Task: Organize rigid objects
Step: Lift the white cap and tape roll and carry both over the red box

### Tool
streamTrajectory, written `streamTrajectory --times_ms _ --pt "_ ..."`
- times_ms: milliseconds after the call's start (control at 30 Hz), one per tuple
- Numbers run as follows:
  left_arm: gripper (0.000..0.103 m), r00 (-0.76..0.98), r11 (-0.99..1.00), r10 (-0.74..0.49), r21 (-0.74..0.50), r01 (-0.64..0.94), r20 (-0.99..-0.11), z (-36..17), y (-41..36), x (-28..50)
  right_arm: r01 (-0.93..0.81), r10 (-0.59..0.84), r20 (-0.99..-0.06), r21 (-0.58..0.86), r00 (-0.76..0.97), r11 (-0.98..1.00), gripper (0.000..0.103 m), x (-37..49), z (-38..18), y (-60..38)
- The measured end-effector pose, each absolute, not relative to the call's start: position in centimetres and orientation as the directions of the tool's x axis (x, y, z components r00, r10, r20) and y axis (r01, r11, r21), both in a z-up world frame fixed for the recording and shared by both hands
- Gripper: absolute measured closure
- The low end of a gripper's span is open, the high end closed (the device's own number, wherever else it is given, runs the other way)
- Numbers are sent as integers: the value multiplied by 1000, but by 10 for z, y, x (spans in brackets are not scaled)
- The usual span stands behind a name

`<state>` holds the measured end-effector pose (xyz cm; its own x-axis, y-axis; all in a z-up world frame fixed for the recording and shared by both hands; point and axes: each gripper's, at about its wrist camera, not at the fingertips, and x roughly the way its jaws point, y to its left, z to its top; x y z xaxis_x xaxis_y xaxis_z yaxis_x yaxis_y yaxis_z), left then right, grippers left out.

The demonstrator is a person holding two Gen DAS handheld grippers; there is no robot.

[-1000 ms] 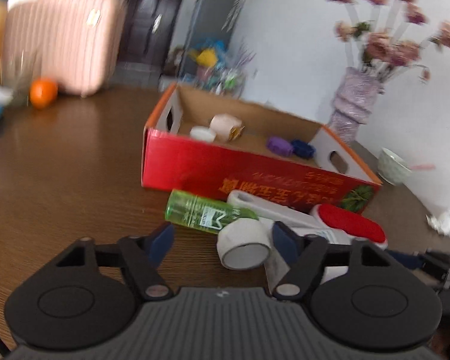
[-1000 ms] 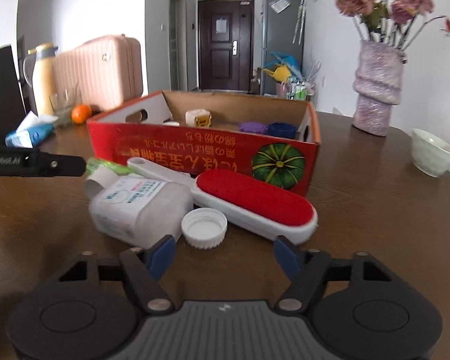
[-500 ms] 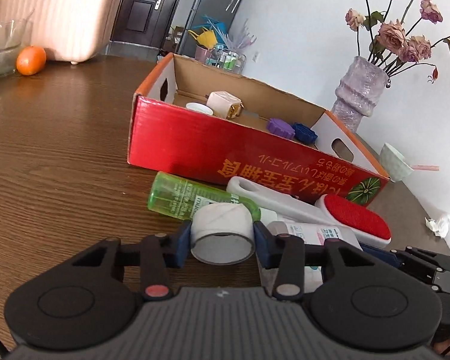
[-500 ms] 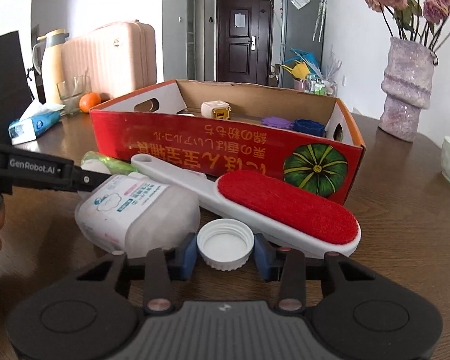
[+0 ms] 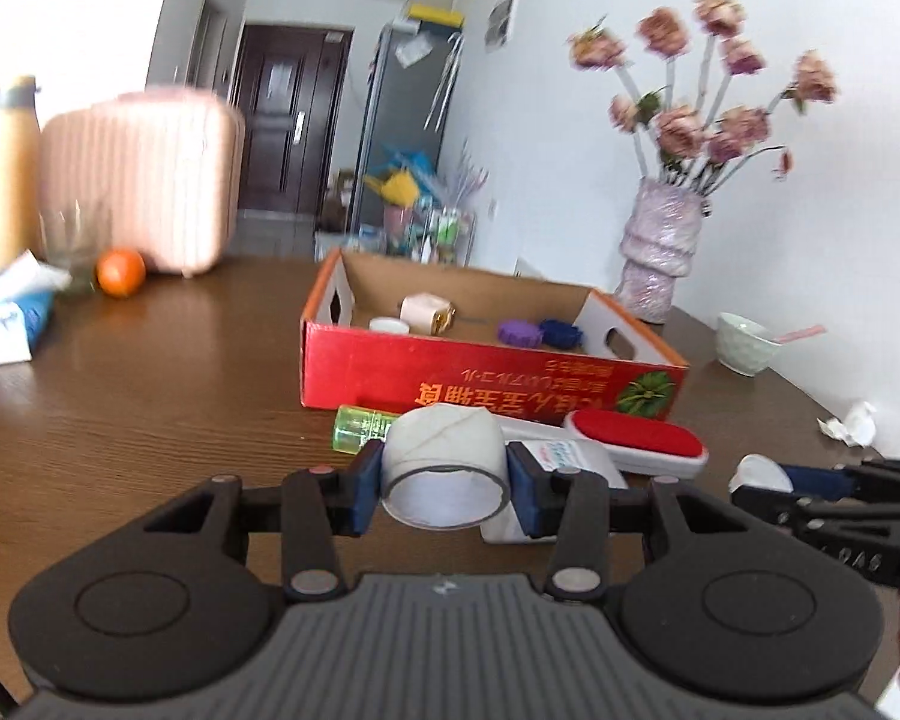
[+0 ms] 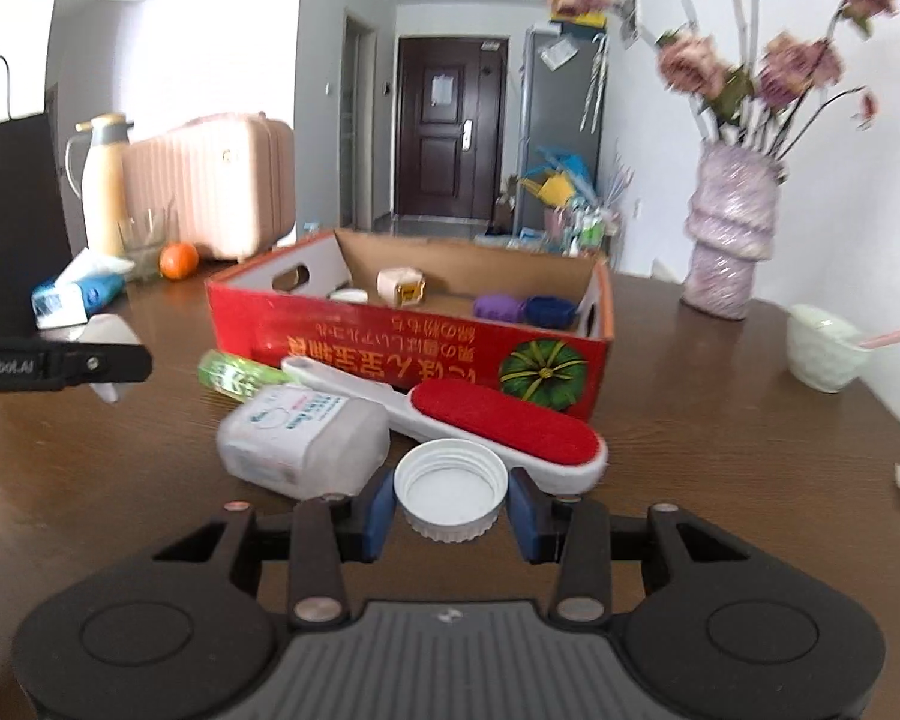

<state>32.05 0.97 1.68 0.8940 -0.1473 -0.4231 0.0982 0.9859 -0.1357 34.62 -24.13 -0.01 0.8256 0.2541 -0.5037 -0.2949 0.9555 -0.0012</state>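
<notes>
**Tape roll and cap gripped in front of the red box**

Tape roll (image 5: 444,468) sits clamped between the blue pads of the left gripper (image 5: 445,486), its open end facing the camera, raised off the table (image 5: 150,408) in front of the red box (image 5: 486,375). The right gripper (image 6: 450,501) is clenched on a white cap (image 6: 450,489), hollow side up, also clear of the tabletop.

On the table between grippers and box lie a white bottle (image 6: 303,438) on its side, a lint brush (image 6: 498,426) with a red pad, its handle resting over the bottle's far edge, and a green bottle (image 6: 231,375) just beside the box's front wall. Inside the box (its print reads upside down) are a cream block (image 6: 399,287), a white lid (image 6: 349,295), a purple piece (image 6: 498,307) and a dark blue piece (image 6: 549,311) touching each other.

Farther off stand a vase (image 6: 729,246) of flowers, a pale bowl (image 6: 825,348), an orange (image 6: 179,260) and a pink suitcase (image 6: 210,186).
</notes>
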Motion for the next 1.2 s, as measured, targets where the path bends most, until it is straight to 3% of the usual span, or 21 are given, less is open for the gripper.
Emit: streamTrajectory --times_ms 133,367,667,1200 --pt "59 932 995 -100 -48 88 -349 34 7 270 -284 254 -453 2 855 959 64 295 14 -250" --pt "59 975 999 -42 -6 42 -220 55 12 191 -241 221 -327 -19 919 970 64 215 32 -252" --pt "59 984 999 35 20 -32 -176 48 15 122 -259 265 -180 57 947 964 64 143 30 -247" --pt "59 995 998 34 -42 -38 -99 65 27 103 -277 286 -127 86 950 957 64 118 41 -242"
